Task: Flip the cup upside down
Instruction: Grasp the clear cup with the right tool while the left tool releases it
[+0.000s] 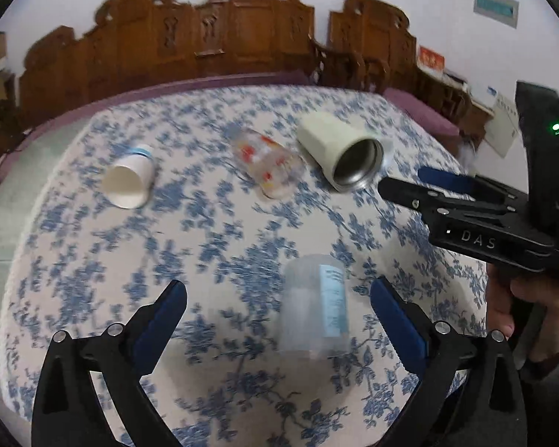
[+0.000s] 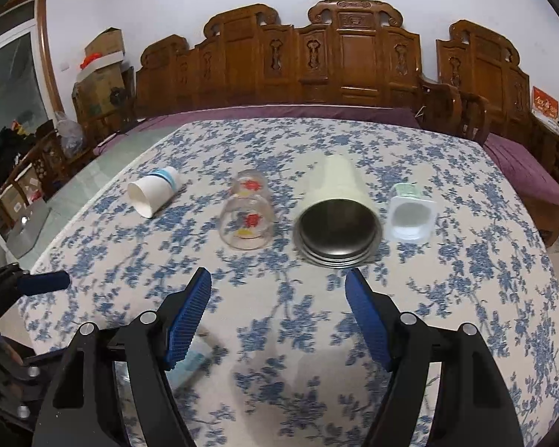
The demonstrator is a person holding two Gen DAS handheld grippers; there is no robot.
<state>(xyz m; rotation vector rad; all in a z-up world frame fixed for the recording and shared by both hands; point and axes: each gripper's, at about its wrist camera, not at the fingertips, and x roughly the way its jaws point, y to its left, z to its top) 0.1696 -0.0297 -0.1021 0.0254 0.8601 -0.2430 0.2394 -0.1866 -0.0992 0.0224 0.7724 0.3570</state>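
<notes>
A translucent plastic cup [image 1: 315, 307] with a blue label stands upside down on the floral tablecloth, between the open fingers of my left gripper [image 1: 279, 307], not touched. Further back lie a white paper cup [image 1: 128, 180], a clear glass with red print [image 1: 268, 165] and a cream steel-lined cup [image 1: 341, 151], all on their sides. In the right wrist view my right gripper [image 2: 278, 311] is open and empty, just in front of the cream cup [image 2: 337, 219], with the glass [image 2: 246, 216] and paper cup [image 2: 153, 190] to its left.
A small white yogurt tub [image 2: 411, 216] lies on its side right of the cream cup. The right gripper's body [image 1: 477, 216] shows at the right of the left view. A carved wooden bench [image 2: 335, 63] with purple cushions stands behind the table. Boxes stand at far left.
</notes>
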